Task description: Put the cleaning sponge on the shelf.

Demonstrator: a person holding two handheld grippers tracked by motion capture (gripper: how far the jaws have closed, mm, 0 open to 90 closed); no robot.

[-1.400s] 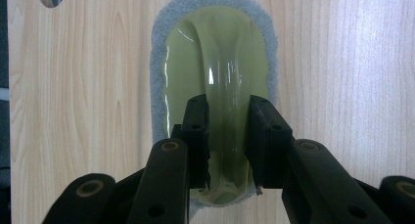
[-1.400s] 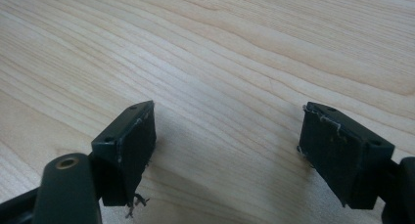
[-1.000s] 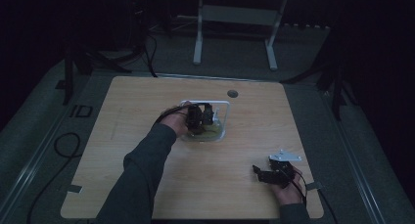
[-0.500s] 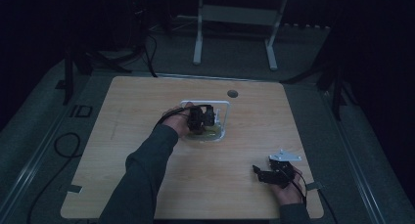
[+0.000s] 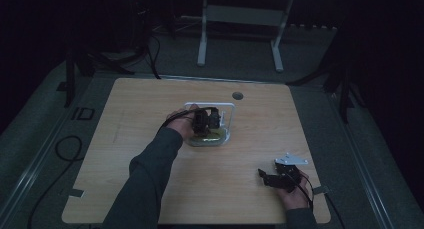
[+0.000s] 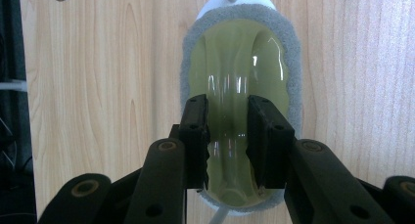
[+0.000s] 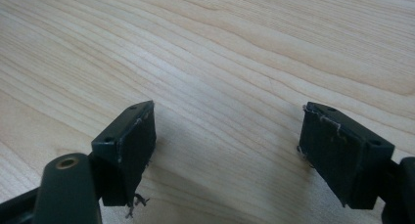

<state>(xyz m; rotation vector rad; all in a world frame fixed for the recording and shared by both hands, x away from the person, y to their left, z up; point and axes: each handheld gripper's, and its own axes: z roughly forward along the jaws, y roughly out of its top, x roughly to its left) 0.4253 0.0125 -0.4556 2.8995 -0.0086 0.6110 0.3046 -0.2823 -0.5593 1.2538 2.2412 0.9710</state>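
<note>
At mid-surface | left hand-held gripper [image 6: 228, 136] pinches yellow-green pad [image 6: 240, 77], jaws nearly closed | soft, slippery; grip central ridge | right hand-held gripper [image 7: 227, 153] wide open, empty

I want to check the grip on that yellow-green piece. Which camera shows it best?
The left gripper view: the glossy yellow-green piece with its grey foam rim is close up, pinched at its raised middle by the left gripper. The high view shows it small and dim, mostly behind the gripper. The right gripper view shows bare table.

The sponge [image 5: 209, 138] lies mid-table [image 5: 150, 104], with the right tongs [image 5: 265, 177] near the front right corner.
</note>
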